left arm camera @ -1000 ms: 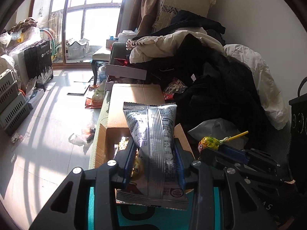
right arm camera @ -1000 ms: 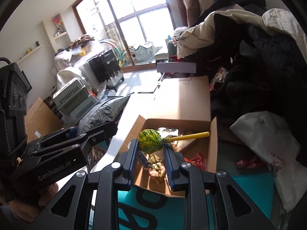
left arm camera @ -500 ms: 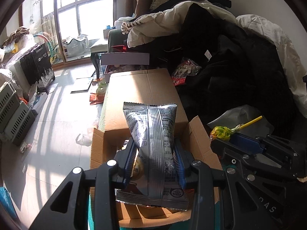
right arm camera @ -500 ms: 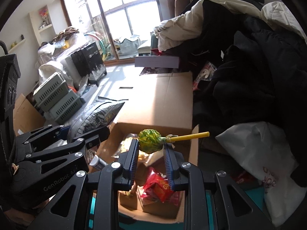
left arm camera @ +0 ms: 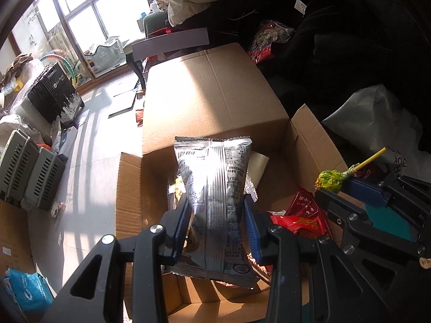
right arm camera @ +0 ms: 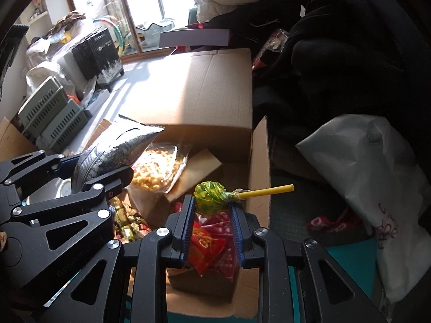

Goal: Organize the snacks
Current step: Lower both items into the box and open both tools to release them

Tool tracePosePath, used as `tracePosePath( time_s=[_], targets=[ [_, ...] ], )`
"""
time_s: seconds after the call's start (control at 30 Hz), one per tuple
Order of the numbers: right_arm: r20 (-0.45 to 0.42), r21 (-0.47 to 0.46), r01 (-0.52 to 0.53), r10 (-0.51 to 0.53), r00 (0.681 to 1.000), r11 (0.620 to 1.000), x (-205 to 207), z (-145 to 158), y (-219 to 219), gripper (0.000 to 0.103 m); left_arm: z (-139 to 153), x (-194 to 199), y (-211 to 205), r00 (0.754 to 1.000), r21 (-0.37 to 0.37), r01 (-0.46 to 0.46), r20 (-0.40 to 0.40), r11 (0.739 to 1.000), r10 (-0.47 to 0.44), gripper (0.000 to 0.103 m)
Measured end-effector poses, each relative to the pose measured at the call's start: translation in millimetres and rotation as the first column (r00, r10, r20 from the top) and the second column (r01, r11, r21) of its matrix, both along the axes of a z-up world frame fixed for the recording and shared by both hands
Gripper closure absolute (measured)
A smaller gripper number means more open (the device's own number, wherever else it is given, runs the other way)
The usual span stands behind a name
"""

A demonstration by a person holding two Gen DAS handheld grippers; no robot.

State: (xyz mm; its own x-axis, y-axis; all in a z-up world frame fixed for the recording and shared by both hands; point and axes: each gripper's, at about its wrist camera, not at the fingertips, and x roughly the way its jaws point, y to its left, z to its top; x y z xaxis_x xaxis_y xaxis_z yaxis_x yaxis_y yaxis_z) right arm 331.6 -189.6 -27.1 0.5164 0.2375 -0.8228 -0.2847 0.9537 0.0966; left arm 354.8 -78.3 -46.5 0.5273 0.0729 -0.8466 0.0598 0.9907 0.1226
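Note:
My left gripper (left arm camera: 215, 204) is shut on a silver snack packet (left arm camera: 215, 188), held upright over the open cardboard box (left arm camera: 129, 188). In the right wrist view the same packet (right arm camera: 113, 150) shows at the left, over the box's left side. A green-wrapped lollipop (right arm camera: 210, 196) with a yellow stick is clamped in my right gripper (right arm camera: 211, 202), above the box's right part. From the left wrist view that lollipop (left arm camera: 330, 181) hangs at the right. Inside the box (right arm camera: 260, 156) lie a clear bag of yellow puffs (right arm camera: 156, 169), red packets (right arm camera: 212, 245) and small wrapped sweets (right arm camera: 126, 220).
The box's far flap (left arm camera: 212, 97) lies open in sunlight. Dark clothes (right arm camera: 336, 62) pile up on the right, with a white plastic bag (right arm camera: 371, 177) beside the box. Green crates (right arm camera: 48, 115) and a black heater (right arm camera: 98, 53) stand on the floor to the left.
Both grippers have come down toward the box and tilted more steeply, so its inside now fills the view. Each keeps its hold: the left on the packet, the right on the lollipop.

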Motion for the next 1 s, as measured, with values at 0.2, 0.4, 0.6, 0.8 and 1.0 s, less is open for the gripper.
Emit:
tracePosePath(
  time_s=[0.2, 0.4, 0.6, 0.8, 1.0],
  targets=[
    [-0.024, -0.038, 0.004, -0.005, 1.000, 0.999, -1, -2, 1, 0.077, -5, 1, 3, 0.999, -0.030, 0.005, -0.050, 1.000, -0.006, 0.066],
    [-0.036, -0.063, -0.001, -0.001, 0.999, 0.998, -5, 4, 6, 0.060, -3, -1, 8, 0.997, -0.047, 0.004, -0.081, 0.999, -0.008, 0.062],
    [-0.019, -0.086, -0.013, 0.011, 1.000, 0.996, -15, 16, 9, 0.058, 13, -7, 16, 0.997, -0.048, -0.010, -0.073, 0.999, 0.006, 0.062],
    [0.015, -0.088, -0.014, 0.016, 1.000, 0.996, -28, 41, 14, 0.058, 40, -23, 21, 0.999, -0.064, -0.009, -0.037, 0.998, 0.007, 0.062],
    [0.097, -0.087, -0.017, 0.025, 0.995, 0.996, -52, 84, 21, 0.058, 86, -54, 30, 0.999, -0.066, -0.002, 0.045, 0.998, 0.005, 0.062]
  ],
)
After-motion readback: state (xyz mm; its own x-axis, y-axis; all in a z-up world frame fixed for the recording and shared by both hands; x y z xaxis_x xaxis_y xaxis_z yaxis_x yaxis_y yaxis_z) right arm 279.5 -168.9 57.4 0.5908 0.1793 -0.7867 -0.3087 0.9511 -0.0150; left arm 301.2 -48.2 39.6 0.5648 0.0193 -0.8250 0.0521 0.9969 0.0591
